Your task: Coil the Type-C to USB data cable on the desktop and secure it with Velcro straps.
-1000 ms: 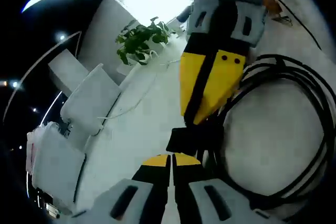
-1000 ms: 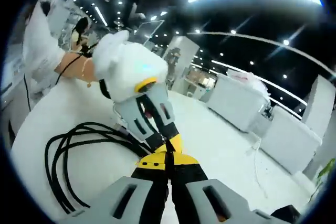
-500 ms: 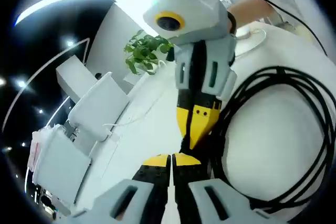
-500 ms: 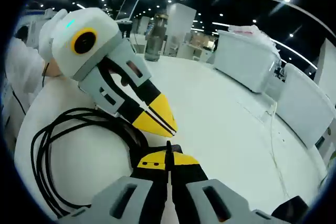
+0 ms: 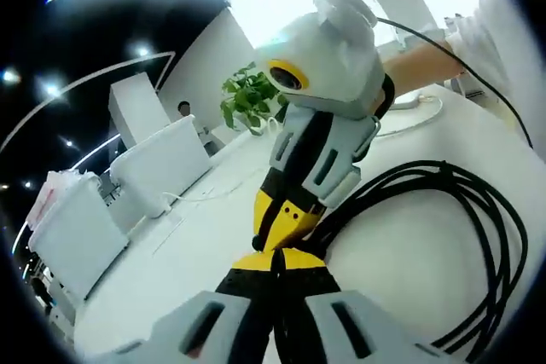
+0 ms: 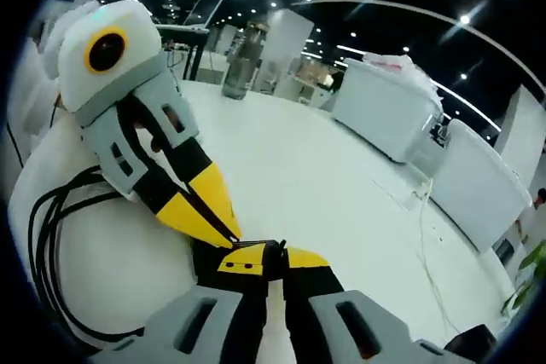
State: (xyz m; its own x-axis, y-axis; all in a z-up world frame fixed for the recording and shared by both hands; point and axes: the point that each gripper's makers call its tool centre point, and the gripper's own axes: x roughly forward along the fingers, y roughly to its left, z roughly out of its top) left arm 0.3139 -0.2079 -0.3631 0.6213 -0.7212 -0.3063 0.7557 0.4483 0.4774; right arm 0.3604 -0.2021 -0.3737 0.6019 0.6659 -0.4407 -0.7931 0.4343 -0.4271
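The black data cable (image 5: 478,236) lies coiled in several loops on the white desktop (image 5: 401,262); in the right gripper view the coil (image 6: 47,236) is at the left. A black Velcro strap (image 6: 212,260) sits where the loops bunch together. My left gripper (image 5: 277,258) is shut at that bunch, and a dark bit of strap shows at its tips. My right gripper (image 6: 266,255) is shut on a thin black edge of the strap. The two grippers meet tip to tip: the right gripper (image 5: 271,226) comes down from above, the left gripper (image 6: 223,229) in from the left.
White cabinets (image 5: 162,168) and a green plant (image 5: 252,100) stand beyond the desk. A thin white cord (image 6: 422,236) lies on the desktop. A bottle (image 6: 239,66) stands at the far edge. A person's arm (image 5: 426,57) holds the right gripper.
Both views have rolled and shifted as the hands turned. The grippers have stayed tip to tip at the strapped bunch, and the right gripper now leans in at a lower angle.
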